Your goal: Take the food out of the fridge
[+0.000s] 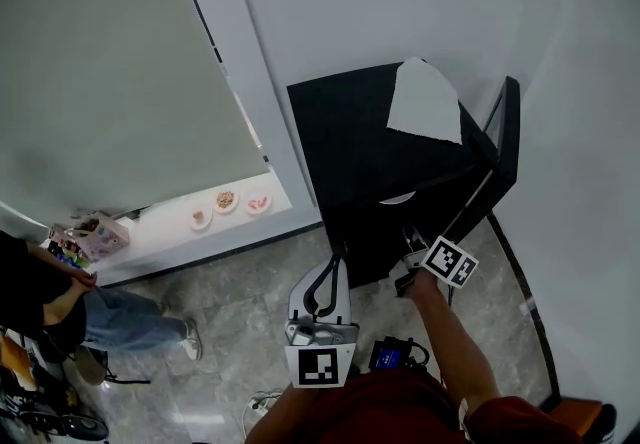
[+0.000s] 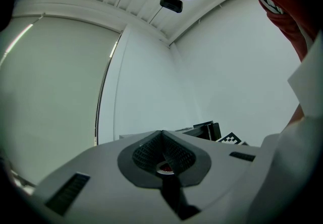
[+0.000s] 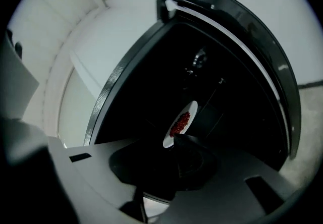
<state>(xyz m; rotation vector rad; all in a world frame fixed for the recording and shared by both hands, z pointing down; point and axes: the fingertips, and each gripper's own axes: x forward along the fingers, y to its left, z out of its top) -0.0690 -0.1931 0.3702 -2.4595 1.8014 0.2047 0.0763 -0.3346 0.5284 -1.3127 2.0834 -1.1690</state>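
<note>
The black mini fridge (image 1: 380,147) stands against the wall with its door (image 1: 505,147) swung open to the right. Inside, on a shelf, sits a white plate (image 3: 180,124) of red food; only its rim (image 1: 397,198) shows in the head view. My right gripper (image 1: 408,234) reaches into the opening, and its jaws (image 3: 176,138) look shut and bare, their tip just short of the plate's rim. My left gripper (image 1: 333,267) hangs low in front of the fridge, shut on nothing (image 2: 162,133) and pointing up at the wall and ceiling.
A white sheet (image 1: 425,102) lies on the fridge top. Three small plates of food (image 1: 226,200) sit on the low window ledge to the left, near a colourful box (image 1: 90,232). A person in jeans (image 1: 120,317) stands at the far left. A blue device (image 1: 390,354) lies on the floor.
</note>
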